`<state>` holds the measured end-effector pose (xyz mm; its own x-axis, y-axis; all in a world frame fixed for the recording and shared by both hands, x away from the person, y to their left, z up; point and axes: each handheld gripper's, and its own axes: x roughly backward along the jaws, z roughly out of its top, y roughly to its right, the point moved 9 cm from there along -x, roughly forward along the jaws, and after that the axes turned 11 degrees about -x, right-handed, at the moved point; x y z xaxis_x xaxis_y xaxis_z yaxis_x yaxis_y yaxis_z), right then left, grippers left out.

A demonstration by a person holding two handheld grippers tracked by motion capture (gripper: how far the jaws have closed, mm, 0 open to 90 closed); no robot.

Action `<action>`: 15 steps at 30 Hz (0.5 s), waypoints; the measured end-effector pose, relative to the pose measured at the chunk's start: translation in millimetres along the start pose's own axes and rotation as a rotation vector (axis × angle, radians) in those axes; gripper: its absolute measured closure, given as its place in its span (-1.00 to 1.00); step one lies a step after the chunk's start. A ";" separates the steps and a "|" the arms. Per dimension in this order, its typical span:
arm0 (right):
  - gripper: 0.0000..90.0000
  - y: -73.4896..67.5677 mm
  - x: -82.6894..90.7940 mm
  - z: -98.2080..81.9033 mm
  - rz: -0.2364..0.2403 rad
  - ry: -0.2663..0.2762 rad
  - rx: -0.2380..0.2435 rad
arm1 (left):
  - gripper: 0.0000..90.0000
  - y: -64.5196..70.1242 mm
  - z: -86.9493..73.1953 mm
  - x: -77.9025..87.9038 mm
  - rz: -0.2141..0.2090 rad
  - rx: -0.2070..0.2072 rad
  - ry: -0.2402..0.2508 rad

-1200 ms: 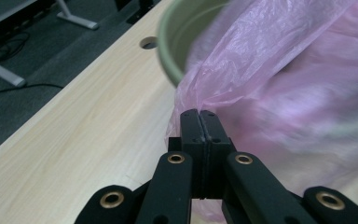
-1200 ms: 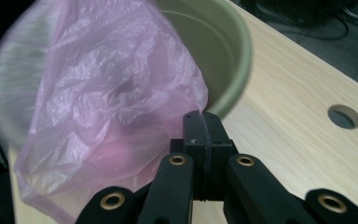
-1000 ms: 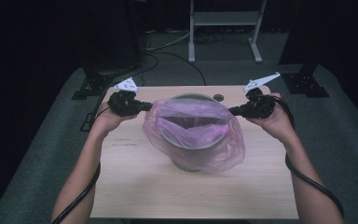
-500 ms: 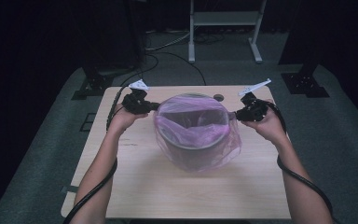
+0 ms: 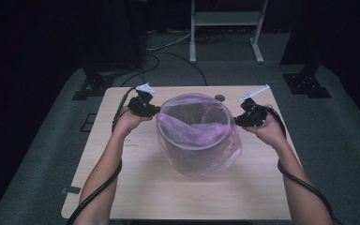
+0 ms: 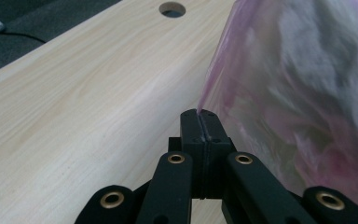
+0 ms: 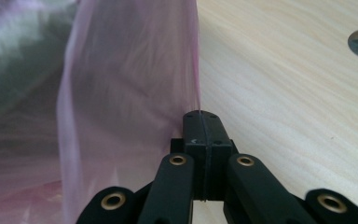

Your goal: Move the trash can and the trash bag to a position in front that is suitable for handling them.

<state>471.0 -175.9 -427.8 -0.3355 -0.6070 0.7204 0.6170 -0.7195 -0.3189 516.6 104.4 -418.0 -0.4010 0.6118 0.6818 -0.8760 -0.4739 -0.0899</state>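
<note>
Dark room, pale wooden worktop point(image 5: 136, 187). My left gripper point(image 5: 153, 110) and right gripper point(image 5: 238, 121) have their jaws clamped on the pink bin liner point(image 5: 201, 161). It's draped over the round bin's point(image 5: 192, 146) rim; I judge smoothing it down remains.

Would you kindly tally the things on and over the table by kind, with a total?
Grippers: 2, the left gripper and right gripper, each pinching the bag's edge
Pink plastic bag: 1
Round bin, lined by the bag: 1
Total: 4
</note>
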 end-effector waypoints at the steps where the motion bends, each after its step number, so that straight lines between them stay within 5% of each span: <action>1: 1.00 0.7 -1.2 -2.7 -0.011 -0.014 -0.002 | 1.00 -0.2 -4.7 -1.5 0.005 -0.002 -0.021; 14: 1.00 4.9 -7.8 -30.2 0.034 -0.014 -0.025 | 1.00 11.7 -46.3 -4.3 -0.058 0.049 -0.009; 15: 0.83 3.8 -6.7 -30.5 0.043 -0.002 -0.022 | 0.88 13.4 -46.5 -2.5 -0.062 0.048 -0.004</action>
<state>453.9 -184.9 -452.6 -0.3077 -0.6368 0.7069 0.6153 -0.6999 -0.3627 493.4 126.0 -454.7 -0.3450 0.6389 0.6876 -0.8853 -0.4649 -0.0122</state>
